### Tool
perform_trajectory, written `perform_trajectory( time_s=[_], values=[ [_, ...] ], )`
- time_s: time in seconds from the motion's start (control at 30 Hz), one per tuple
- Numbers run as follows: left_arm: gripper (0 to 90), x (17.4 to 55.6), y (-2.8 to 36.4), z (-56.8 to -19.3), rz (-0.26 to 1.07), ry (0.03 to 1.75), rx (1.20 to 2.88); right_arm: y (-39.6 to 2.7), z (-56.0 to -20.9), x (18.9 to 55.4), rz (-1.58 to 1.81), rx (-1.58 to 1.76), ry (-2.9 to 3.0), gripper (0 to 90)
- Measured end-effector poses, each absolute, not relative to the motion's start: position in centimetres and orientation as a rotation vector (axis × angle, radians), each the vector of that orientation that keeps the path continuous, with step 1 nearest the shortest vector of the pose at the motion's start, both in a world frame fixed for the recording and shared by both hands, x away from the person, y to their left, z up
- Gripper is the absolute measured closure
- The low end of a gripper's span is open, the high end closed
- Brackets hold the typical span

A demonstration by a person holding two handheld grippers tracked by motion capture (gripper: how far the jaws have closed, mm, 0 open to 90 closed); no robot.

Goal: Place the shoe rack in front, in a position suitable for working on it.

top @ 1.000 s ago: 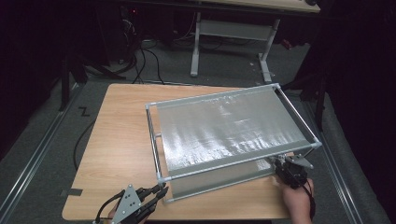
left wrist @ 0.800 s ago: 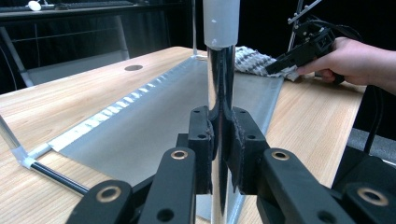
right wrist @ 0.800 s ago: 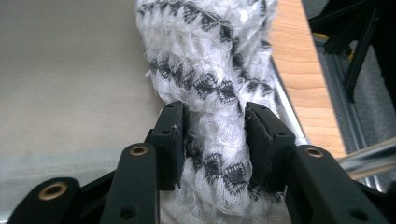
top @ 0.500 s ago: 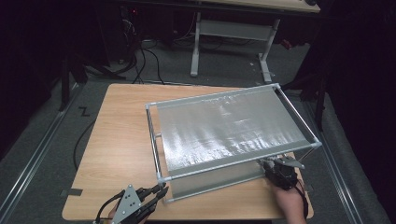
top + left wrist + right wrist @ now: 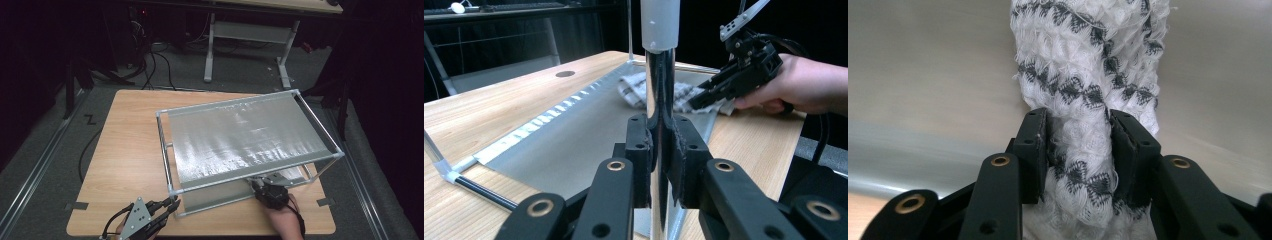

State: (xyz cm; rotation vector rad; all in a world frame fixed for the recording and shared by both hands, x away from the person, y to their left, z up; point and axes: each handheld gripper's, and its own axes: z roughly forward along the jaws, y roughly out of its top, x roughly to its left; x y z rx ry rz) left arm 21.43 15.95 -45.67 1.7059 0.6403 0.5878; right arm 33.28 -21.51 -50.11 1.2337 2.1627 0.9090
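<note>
Gripping a chrome upright post (image 5: 659, 100) of the metal frame (image 5: 320, 131), the left claw (image 5: 659, 155) occupies the lower centre of the left gripper view, its two black jaws pressed tight against the post from either side. A white plastic sleeve (image 5: 660, 22) caps the post at the top edge of that view. In the high view the left claw (image 5: 172, 203) sits at the lower left of the frame, at the near left corner of the frame's base.

The right claw (image 5: 1078, 150) rises from the bottom of the right gripper view with its jaws clamped on a bunched white cloth with a dark zigzag pattern (image 5: 1088, 65); its jaws have just been closing slightly on the cloth. The cloth runs upward from the jaws to the top centre of that view, lying on a grey reflective sheet (image 5: 923, 75).

In the left gripper view the right claw (image 5: 704, 97) appears at the upper right, held by a hand (image 5: 799, 85), with the cloth (image 5: 639, 90) just beyond the post, resting on the sheet (image 5: 574, 135). In the high view the right claw (image 5: 257, 186) lies at the lower right, reaching under the frame's silvery top panel (image 5: 240, 135).

The frame stands on a wooden worktop (image 5: 125, 145), toward its right half.
</note>
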Motion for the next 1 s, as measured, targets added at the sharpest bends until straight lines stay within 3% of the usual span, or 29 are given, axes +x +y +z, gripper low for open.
perform_trajectory(
  time_s=[0.47, 0.87, 0.9, 0.93, 1.0],
  values=[
    [80.2, 21.5, 16.0, -45.7, 0.587, 0.64, 1.703, -10.3, -50.4, 29.4, 1.093, 0.914, 2.392, 63.1],
    [80.2, 21.4, 15.9, -45.7, 0.593, 0.639, 1.704, -5.1, -50.1, 26.4, 1.182, 0.711, 2.493, 63.8],
    [80.2, 21.4, 15.9, -45.7, 0.594, 0.64, 1.704, -5.0, -50.0, 26.2, 1.17, 0.703, 2.489, 62.3],
    [80.1, 21.4, 15.9, -45.7, 0.594, 0.64, 1.704, -5.1, -50.0, 26.3, 1.178, 0.71, 2.494, 54.4],
    [80.1, 21.4, 15.9, -45.7, 0.595, 0.64, 1.704, -5.1, -50.0, 26.3, 1.181, 0.722, 2.492, 52.1]
  ],
)
